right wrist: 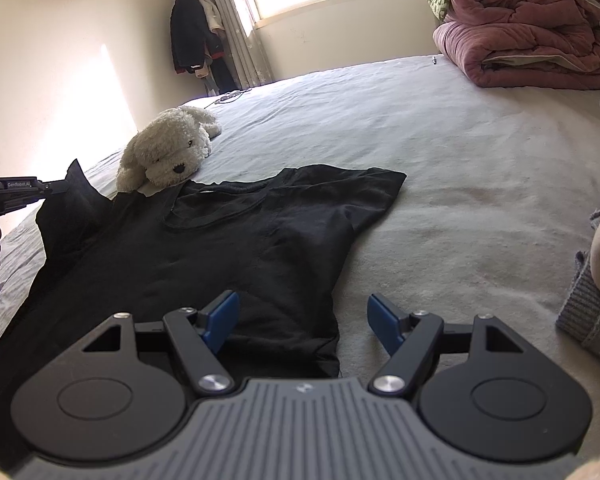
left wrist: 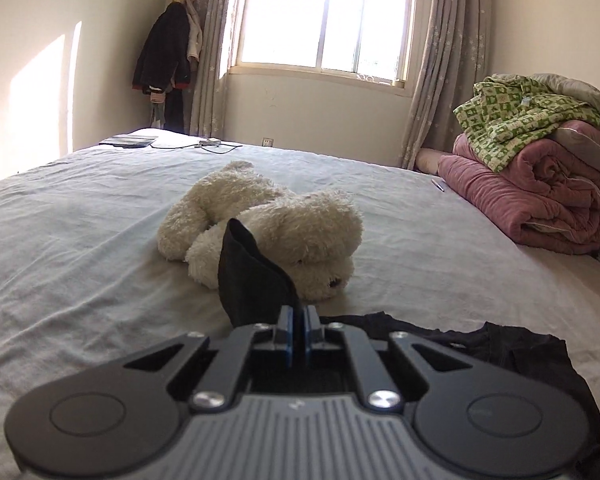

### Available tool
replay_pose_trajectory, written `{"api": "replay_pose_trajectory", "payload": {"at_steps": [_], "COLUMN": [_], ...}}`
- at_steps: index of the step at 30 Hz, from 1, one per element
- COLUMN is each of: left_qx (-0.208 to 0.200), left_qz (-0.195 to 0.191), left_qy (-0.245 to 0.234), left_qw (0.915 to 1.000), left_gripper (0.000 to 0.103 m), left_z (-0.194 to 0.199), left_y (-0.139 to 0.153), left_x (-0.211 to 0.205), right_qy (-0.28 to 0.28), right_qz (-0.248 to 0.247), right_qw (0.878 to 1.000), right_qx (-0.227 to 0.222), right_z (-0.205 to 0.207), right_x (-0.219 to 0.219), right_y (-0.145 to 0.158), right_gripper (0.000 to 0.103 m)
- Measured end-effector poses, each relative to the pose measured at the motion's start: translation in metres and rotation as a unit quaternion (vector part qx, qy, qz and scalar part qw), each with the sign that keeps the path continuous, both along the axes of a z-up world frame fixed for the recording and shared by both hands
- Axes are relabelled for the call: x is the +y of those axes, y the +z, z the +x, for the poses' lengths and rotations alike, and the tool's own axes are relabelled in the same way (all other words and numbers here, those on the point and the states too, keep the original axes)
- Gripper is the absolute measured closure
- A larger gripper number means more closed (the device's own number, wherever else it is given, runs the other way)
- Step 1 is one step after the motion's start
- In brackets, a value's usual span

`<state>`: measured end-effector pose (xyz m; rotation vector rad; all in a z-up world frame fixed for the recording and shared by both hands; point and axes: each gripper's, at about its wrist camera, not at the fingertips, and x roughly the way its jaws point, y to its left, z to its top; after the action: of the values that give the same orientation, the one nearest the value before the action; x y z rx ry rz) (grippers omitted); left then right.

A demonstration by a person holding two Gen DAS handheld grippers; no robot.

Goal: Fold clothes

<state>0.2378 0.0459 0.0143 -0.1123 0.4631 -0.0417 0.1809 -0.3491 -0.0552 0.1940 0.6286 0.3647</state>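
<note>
A black T-shirt (right wrist: 228,240) lies spread on the grey bed sheet (right wrist: 440,152), collar toward the far side. My left gripper (left wrist: 299,314) is shut on the shirt's left sleeve (left wrist: 252,276) and holds it lifted off the bed; it also shows in the right wrist view (right wrist: 62,187) at the left edge. My right gripper (right wrist: 302,320) is open and empty, low over the shirt's lower right hem, its left finger (right wrist: 220,320) over the cloth and its right finger (right wrist: 384,326) over the sheet.
A white plush dog (right wrist: 168,152) lies just beyond the shirt's collar. Folded pink and green quilts (right wrist: 528,28) are stacked at the far right. Grey and cream clothes (right wrist: 596,292) lie at the right edge. A tablet and cable (left wrist: 130,141) rest at the bed's far corner.
</note>
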Motion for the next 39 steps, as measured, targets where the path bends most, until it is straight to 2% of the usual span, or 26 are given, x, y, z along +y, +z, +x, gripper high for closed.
{"api": "replay_pose_trajectory", "payload": {"at_steps": [3, 6, 8, 10, 12, 15, 17, 21, 24, 29, 31, 35, 39], "left_qx": [0.015, 0.056, 0.068, 0.066, 0.058, 0.055, 0.058, 0.082, 0.101, 0.103, 0.088, 0.069, 0.073], "left_qz": [-0.008, -0.024, -0.034, -0.041, -0.046, -0.050, -0.038, -0.016, -0.024, -0.031, -0.029, -0.050, -0.119], "left_qy": [-0.019, -0.059, -0.083, -0.099, -0.103, -0.099, -0.093, -0.095, -0.110, -0.128, -0.132, -0.132, -0.131], "left_qw": [0.9997, 0.9964, 0.9937, 0.9920, 0.9919, 0.9923, 0.9933, 0.9920, 0.9884, 0.9859, 0.9868, 0.9875, 0.9815], "left_gripper": [0.098, 0.097, 0.091, 0.076, 0.074, 0.073, 0.073, 0.076, 0.082, 0.082, 0.082, 0.082, 0.082], "left_z": [0.008, 0.016, 0.014, 0.008, 0.002, -0.004, -0.006, -0.010, -0.016, -0.033, -0.038, -0.040, -0.040], "left_y": [-0.009, -0.023, -0.027, -0.026, -0.020, -0.009, -0.007, -0.023, -0.044, -0.073, -0.076, -0.082, -0.084], "left_x": [-0.015, -0.032, -0.040, -0.044, -0.042, -0.029, -0.018, 0.005, 0.015, 0.021, 0.022, 0.027, 0.047], "right_qy": [0.000, 0.000, 0.001, 0.001, 0.002, 0.003, 0.005, 0.014, 0.020, 0.015, 0.024, 0.050, 0.089], "right_qz": [0.001, 0.000, -0.001, -0.001, 0.000, 0.003, 0.007, 0.022, 0.043, 0.064, 0.091, 0.097, 0.056], "right_qw": [1.000, 1.000, 1.000, 1.000, 1.000, 1.000, 1.000, 1.000, 0.999, 0.998, 0.995, 0.993, 0.994], "right_qx": [0.000, 0.001, 0.003, 0.003, 0.004, 0.005, 0.007, 0.009, 0.009, 0.018, 0.035, 0.049, 0.025], "right_z": [0.000, 0.000, 0.000, 0.000, 0.000, 0.001, 0.001, 0.002, 0.001, -0.002, 0.003, 0.027, 0.063], "right_x": [0.000, 0.000, 0.001, 0.000, 0.000, 0.000, 0.000, 0.002, 0.004, 0.013, 0.021, 0.062, 0.133], "right_y": [0.000, -0.001, -0.001, -0.001, -0.002, -0.002, -0.002, -0.001, 0.005, 0.018, 0.024, 0.043, 0.060], "right_gripper": [0.028, 0.028, 0.028, 0.028, 0.028, 0.028, 0.028, 0.028, 0.028, 0.028, 0.028, 0.028, 0.028]}}
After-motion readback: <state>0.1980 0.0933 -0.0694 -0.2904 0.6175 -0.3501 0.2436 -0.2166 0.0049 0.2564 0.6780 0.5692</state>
